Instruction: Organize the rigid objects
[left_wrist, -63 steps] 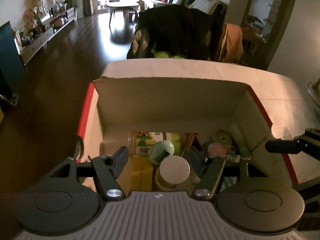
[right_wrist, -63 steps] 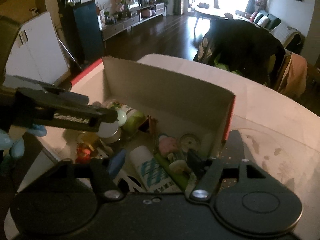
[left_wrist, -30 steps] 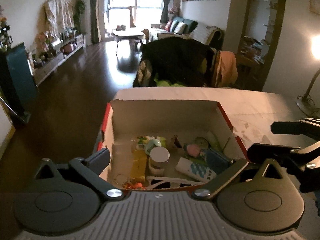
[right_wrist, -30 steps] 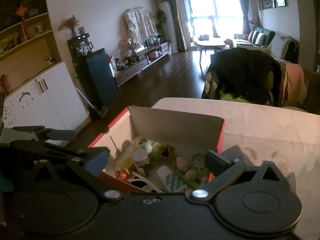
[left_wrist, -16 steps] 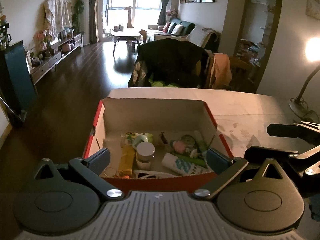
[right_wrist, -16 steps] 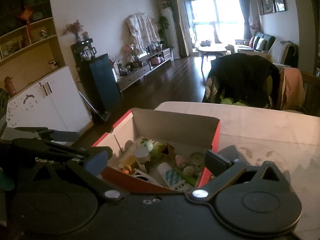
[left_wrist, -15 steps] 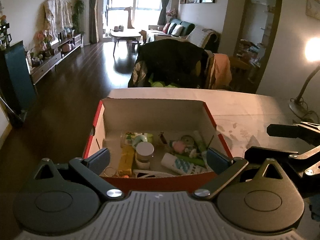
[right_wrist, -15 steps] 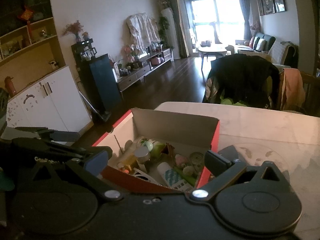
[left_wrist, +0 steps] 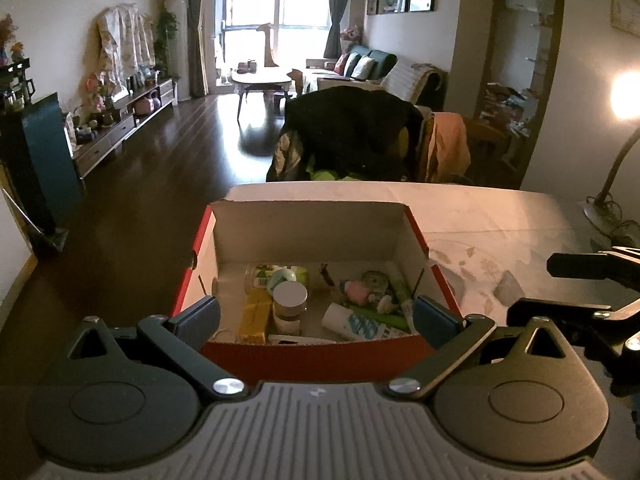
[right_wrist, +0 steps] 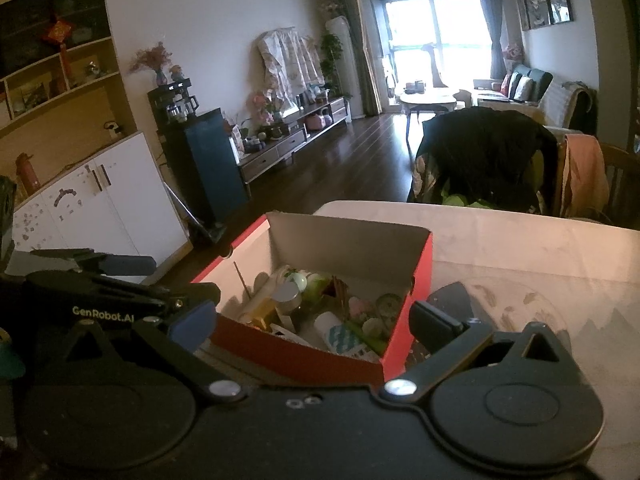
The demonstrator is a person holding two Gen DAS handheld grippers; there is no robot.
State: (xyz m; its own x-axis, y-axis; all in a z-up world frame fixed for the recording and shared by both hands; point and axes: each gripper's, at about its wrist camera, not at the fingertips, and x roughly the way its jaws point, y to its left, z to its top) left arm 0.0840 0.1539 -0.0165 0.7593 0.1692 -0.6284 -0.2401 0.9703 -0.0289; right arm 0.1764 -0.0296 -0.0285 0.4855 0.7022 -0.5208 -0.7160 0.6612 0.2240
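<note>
While I look along the left tool (left_wrist: 316,318), its fingers are spread wide and hold nothing, framing the near red wall of the box (left_wrist: 316,354) on the tabletop (left_wrist: 500,216). Inside lie a white-capped jar (left_wrist: 291,296), a yellow packet (left_wrist: 254,316) and a blue-and-white tube (left_wrist: 360,326). From the right wrist, my right tool (right_wrist: 312,326) is equally wide and empty, the box (right_wrist: 296,358) just ahead, the left tool (right_wrist: 120,304) beside it.

Ahead of the tool, beyond the pale table (left_wrist: 480,216), a chair draped with a black coat (left_wrist: 352,136) is seen. Farther off, a coffee table (left_wrist: 262,78) and sofa (left_wrist: 360,66) are lit by the window (left_wrist: 276,12). A lamp (left_wrist: 628,96) glows at the right.
</note>
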